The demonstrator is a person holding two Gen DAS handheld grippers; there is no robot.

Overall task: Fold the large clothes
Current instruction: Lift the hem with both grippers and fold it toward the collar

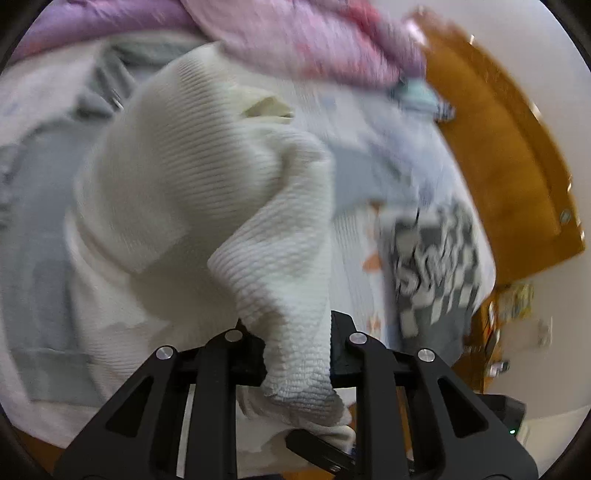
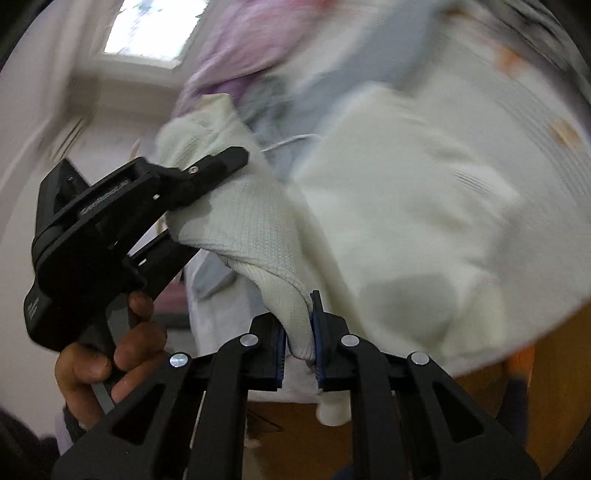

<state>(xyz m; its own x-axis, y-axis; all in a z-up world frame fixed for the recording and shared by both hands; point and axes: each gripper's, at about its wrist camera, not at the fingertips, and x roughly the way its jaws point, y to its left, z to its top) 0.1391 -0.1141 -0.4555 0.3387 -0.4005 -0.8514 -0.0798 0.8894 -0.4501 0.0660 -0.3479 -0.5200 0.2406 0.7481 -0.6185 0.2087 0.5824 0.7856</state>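
Observation:
A cream ribbed knit sweater point(image 1: 207, 177) hangs lifted above the bed; it also shows in the right wrist view point(image 2: 399, 206). My left gripper point(image 1: 297, 343) is shut on a bunched edge of it that drapes between the fingers. My right gripper point(image 2: 299, 343) is shut on another fold of the sweater, pinched between blue pads point(image 2: 317, 332). In the right wrist view the left gripper point(image 2: 207, 173) appears at left, held by a hand, clamped on the sweater's far edge.
The bed sheet point(image 1: 354, 236) is pale with small prints. A grey garment point(image 1: 40, 236) lies at left, a checkered grey-white garment point(image 1: 436, 266) at right, a pink-purple quilt point(image 1: 295, 40) at the back. A wooden headboard point(image 1: 495, 140) stands at right. A window point(image 2: 155, 29) is high up.

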